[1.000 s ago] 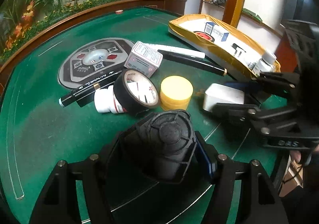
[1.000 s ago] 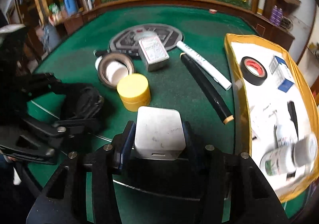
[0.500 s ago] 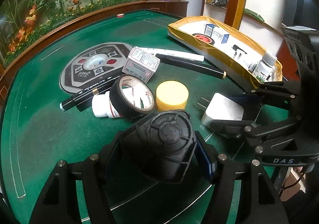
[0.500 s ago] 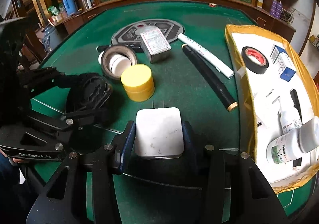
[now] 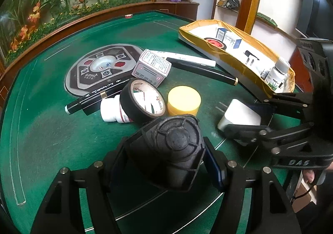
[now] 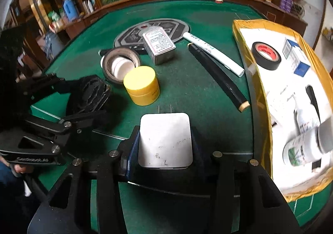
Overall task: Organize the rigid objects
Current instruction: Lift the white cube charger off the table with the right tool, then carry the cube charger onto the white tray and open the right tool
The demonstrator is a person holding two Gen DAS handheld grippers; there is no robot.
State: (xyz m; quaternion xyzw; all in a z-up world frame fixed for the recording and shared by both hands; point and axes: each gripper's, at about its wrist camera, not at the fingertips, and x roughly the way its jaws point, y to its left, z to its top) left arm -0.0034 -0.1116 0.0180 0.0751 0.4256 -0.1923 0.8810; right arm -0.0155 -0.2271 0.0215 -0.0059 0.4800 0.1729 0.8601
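The white plug-in charger (image 5: 239,114), seen from the left wrist camera, sat at about three o'clock, clamped between the pads of the right gripper (image 5: 247,117). Against the frames a second before, it had come off the green table (image 5: 41,129) and away from the yellow jar (image 5: 184,100), its two prongs pointing at the clutter. That suggested the pick was done and the carry to the gold-lined tray (image 5: 218,50), at one to two o'clock, was the next step. The left gripper (image 5: 166,150) was clenched on a black ribbed round object (image 5: 177,144) at six o'clock, unmoved over that second. Black tape roll (image 5: 143,100), a white bottle (image 5: 110,109), a small printed box (image 5: 153,67) and markers lay unsorted near centre.

From the right wrist camera, the charger (image 6: 165,140) filled the six o'clock area, a smooth rounded-corner white block with faint scuffs, prongs at its far edge, squeezed flat-side up between the blue pads. It looked rigid and easy to hold, though smooth. The tray (image 6: 264,92) lay at three o'clock, already holding a red-cored tape roll (image 6: 266,55), a blue-and-white box (image 6: 295,59) and a white bottle on its side. The left gripper (image 6: 89,96) showed at nine o'clock with its black load.
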